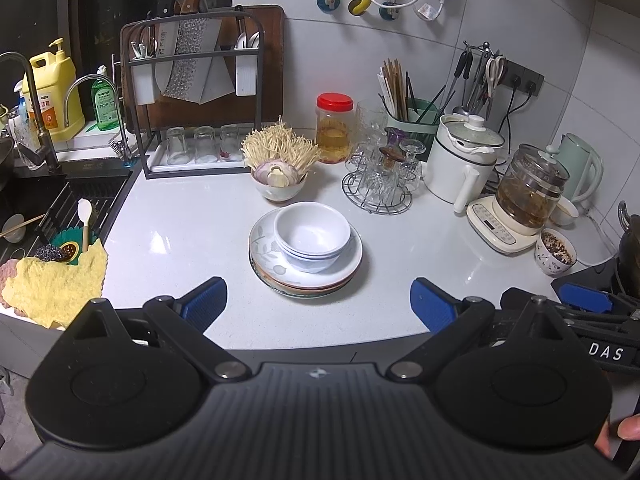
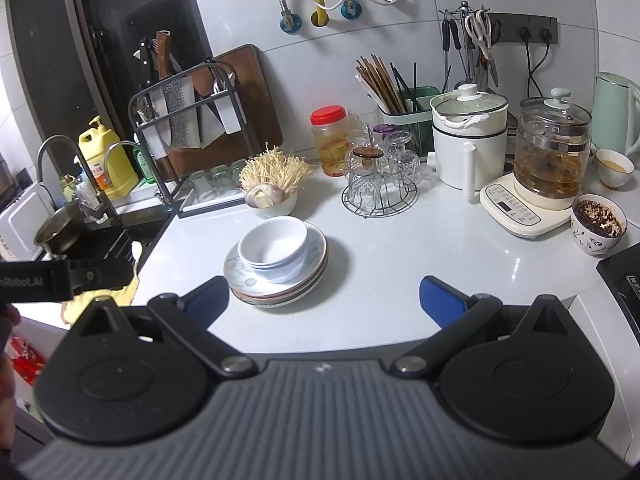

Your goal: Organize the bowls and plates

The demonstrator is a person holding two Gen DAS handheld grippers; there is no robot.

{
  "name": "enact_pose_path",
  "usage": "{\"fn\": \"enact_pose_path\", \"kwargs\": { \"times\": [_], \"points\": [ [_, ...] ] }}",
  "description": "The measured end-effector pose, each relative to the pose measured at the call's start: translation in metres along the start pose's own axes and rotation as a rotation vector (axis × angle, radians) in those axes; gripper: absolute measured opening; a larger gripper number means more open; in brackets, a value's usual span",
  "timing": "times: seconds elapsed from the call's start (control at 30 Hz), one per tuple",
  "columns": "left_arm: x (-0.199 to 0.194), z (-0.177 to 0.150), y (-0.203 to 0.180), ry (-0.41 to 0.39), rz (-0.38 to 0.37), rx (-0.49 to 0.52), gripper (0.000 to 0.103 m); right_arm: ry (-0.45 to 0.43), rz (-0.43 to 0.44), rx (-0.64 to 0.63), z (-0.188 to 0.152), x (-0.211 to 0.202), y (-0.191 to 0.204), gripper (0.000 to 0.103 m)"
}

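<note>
A stack of white bowls (image 1: 314, 238) (image 2: 276, 248) sits on a stack of plates (image 1: 268, 248) (image 2: 316, 268) in the middle of the white counter. The top plate has a grey leaf pattern. My left gripper (image 1: 318, 306) hovers open just in front of the stack, its blue pads wide apart with nothing between them. My right gripper (image 2: 324, 300) is also open and empty, near the counter's front edge, with the stack ahead and slightly to the left of its centre. The right gripper's body (image 1: 584, 300) shows at the right of the left wrist view.
A bowl of mushrooms and onion (image 1: 280, 176) stands right behind the stack. A wire rack of glasses (image 1: 378, 184), a white pot (image 1: 460, 160), a glass kettle (image 1: 524, 196) and a patterned cup (image 1: 556, 250) fill the right side. Knife rack (image 1: 196, 92) and sink (image 1: 60, 208) lie left.
</note>
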State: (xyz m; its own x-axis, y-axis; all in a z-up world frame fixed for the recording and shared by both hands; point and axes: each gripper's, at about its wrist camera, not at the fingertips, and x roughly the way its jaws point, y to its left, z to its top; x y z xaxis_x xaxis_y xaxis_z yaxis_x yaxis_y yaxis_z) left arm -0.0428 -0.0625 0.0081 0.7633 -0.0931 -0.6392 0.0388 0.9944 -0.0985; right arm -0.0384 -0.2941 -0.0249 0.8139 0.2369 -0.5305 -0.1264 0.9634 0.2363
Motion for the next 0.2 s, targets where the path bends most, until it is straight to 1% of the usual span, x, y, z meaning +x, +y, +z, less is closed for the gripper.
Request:
{"fn": "enact_pose_path", "kwargs": {
  "times": [0.2],
  "points": [
    [-0.0002, -0.0004, -0.0035, 0.006, 0.002, 0.002, 0.1, 0.001, 0.005, -0.006, 0.0016, 0.0016, -0.002, 0.103]
  ]
}}
